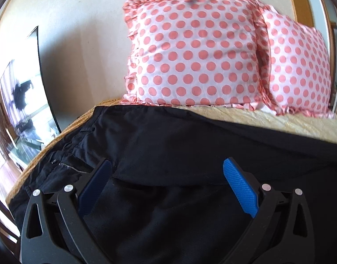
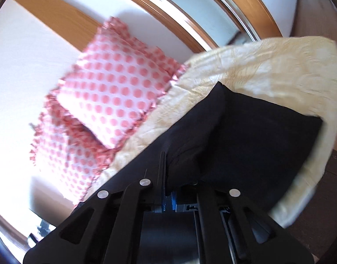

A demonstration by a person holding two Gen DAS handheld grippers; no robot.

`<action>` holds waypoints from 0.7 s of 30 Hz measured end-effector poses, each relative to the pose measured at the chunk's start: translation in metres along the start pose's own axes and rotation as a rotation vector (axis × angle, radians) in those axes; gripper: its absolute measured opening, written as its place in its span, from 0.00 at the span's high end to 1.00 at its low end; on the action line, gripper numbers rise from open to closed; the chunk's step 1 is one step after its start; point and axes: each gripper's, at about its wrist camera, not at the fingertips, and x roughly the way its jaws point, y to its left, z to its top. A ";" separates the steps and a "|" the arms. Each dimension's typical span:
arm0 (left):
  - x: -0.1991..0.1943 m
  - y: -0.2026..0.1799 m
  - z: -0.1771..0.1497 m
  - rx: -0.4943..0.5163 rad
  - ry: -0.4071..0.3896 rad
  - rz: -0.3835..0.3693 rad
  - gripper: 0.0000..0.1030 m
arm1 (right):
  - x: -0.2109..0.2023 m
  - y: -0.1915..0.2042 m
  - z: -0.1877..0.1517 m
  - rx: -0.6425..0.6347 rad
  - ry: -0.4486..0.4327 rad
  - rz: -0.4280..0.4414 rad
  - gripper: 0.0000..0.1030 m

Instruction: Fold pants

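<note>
Right wrist view: right gripper (image 2: 168,176), fingers clenched on the black pants (image 2: 245,127), whose length runs leftward toward the released left gripper (image 1: 166,176) over the waistband end.

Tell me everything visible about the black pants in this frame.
The black pants are soft, matte woven fabric spread across the cream bedspread, below two polka-dot pillows. Their waist end shows a gathered band, a button and an open zipper. The left gripper sits open over them; the right gripper is shut on a fold, fabric bunched ahead of it.
</note>
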 end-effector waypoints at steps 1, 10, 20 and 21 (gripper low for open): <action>-0.003 0.004 0.000 -0.028 -0.013 -0.008 0.02 | -0.010 -0.002 -0.008 -0.016 -0.001 -0.029 0.97; 0.003 0.025 0.041 -0.001 0.008 0.050 0.02 | 0.004 -0.001 -0.021 -0.140 0.067 -0.222 0.97; 0.167 0.050 0.124 -0.196 0.376 -0.012 0.17 | 0.009 -0.005 -0.023 -0.188 0.077 -0.256 0.96; 0.187 0.054 0.127 -0.237 0.425 -0.008 0.24 | 0.009 -0.003 -0.022 -0.194 0.078 -0.260 0.96</action>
